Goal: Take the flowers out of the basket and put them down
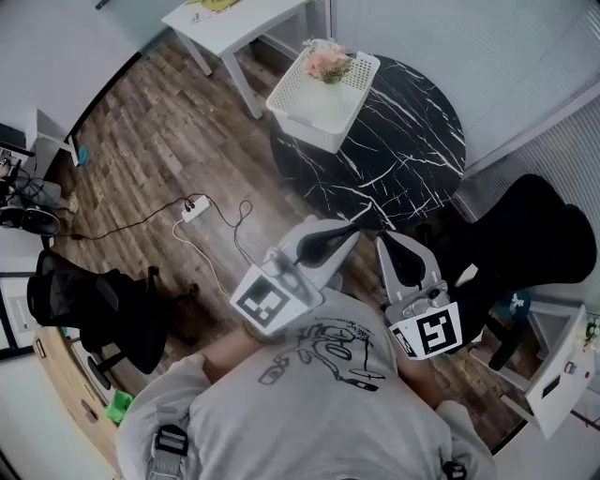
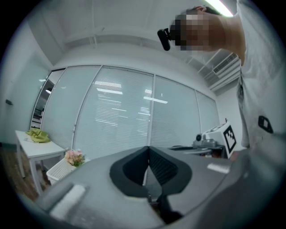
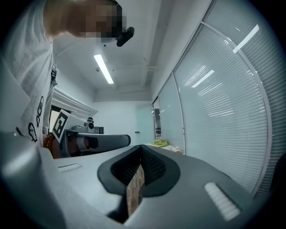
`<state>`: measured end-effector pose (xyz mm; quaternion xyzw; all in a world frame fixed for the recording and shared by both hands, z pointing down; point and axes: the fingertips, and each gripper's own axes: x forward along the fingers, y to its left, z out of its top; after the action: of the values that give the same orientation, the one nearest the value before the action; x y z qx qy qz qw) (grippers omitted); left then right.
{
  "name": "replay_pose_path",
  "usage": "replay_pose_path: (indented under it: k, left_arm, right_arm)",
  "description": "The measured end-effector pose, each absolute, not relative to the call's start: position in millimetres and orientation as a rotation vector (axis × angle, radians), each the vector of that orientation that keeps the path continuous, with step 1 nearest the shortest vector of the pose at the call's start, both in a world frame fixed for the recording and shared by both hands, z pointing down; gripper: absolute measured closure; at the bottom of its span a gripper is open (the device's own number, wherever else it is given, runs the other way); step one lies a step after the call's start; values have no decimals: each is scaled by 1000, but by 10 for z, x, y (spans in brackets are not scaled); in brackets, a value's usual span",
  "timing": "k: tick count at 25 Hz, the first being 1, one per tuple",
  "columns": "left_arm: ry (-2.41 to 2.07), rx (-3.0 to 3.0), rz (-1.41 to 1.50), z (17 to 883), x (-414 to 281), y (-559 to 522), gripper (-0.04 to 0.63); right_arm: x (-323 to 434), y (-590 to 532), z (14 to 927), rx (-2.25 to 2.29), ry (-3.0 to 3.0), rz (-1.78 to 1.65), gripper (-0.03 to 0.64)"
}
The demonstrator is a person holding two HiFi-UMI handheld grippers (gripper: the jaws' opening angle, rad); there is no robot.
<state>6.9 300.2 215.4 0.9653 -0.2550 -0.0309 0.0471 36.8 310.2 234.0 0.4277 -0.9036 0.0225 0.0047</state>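
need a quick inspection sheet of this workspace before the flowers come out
surface: round black marble table, holding only the basket
job's things: pink flowers sit in the white basket at the table's far left edge
clutter: yellow-green cloth on the white side table
grippers: left gripper and right gripper both shut, empty, near the person's chest
cables: power strip and cords on the wood floor
surroundings: black office chair left, another right; glass wall with blinds

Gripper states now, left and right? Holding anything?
Left gripper: closed, holding nothing.
Right gripper: closed, holding nothing.
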Motion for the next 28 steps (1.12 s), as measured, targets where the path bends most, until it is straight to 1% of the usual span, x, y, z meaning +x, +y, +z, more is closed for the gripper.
replay_pose_path:
  k: [12,28]
  left_arm:
    - [-801,2933,-94,2227,-93,2434,592]
    - [-764,2942,-76,2263,-314,1115,591]
  right_arm:
    - [207,2522,2439,1312,-2826,75,611]
    - [-37,1247,2565,1300,-2789,70,610]
